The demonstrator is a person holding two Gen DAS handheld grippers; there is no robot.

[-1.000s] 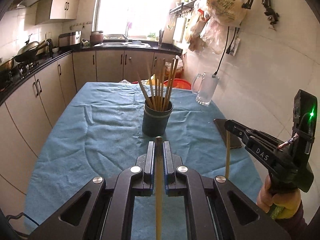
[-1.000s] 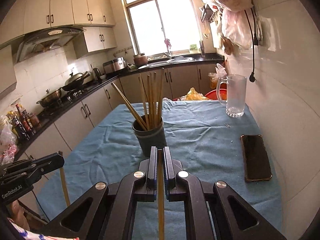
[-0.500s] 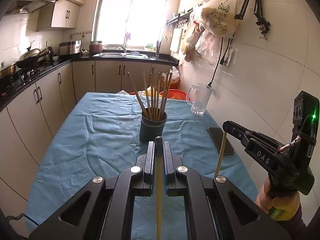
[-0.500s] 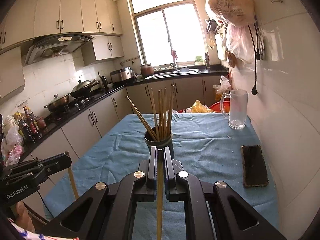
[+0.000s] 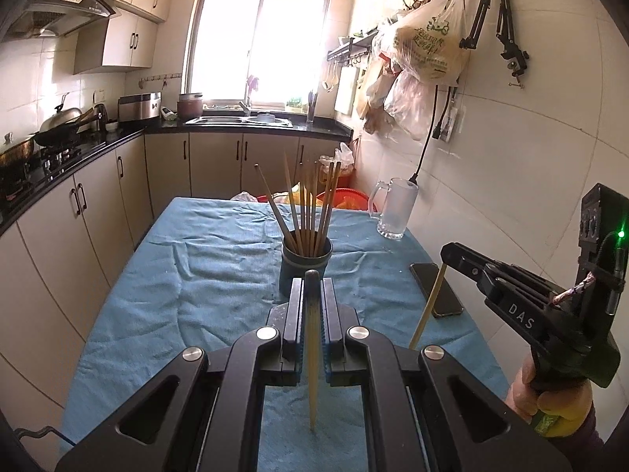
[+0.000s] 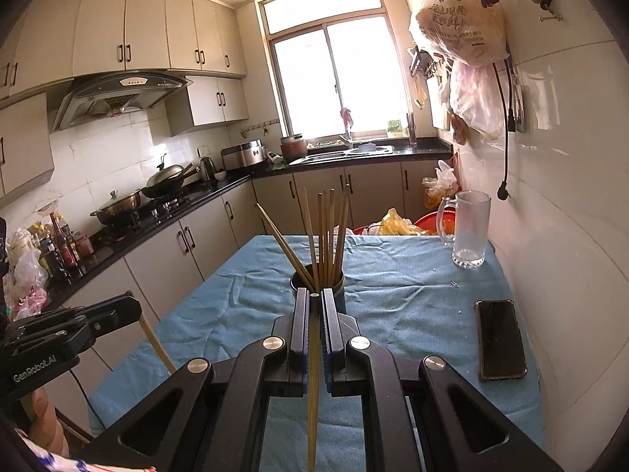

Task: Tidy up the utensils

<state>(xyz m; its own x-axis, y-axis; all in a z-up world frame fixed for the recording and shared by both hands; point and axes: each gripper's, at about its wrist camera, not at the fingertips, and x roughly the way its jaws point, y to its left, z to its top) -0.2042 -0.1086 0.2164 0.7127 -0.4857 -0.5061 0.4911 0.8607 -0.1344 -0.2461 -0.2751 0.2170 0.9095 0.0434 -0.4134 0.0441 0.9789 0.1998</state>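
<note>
We note a table (image 5: 165, 295) covered by a rumpled blue cloth (image 5: 220, 259). On it stand a dark cup of chopsticks (image 5: 306, 263) mid-table, a glass mug (image 5: 395, 208) by the wall, and a black phone (image 5: 436, 289) lying flat.

Window: I see a bright sliding window (image 5: 261, 45) at the far end, washing out the view outside.
Walls: white tile (image 5: 530, 149) on my right, more tile (image 6: 114, 145) behind the stove.
Cabinets: cream wall cabinets (image 6: 149, 27) on the left, base cabinets (image 5: 59, 236) under a black countertop (image 6: 220, 190).
Hood: a range hood (image 6: 122, 96) above the stove.
Sink: a steel sink (image 5: 236, 120) under the window.
Table: covered by a wrinkled blue cloth (image 5: 204, 259).
</note>
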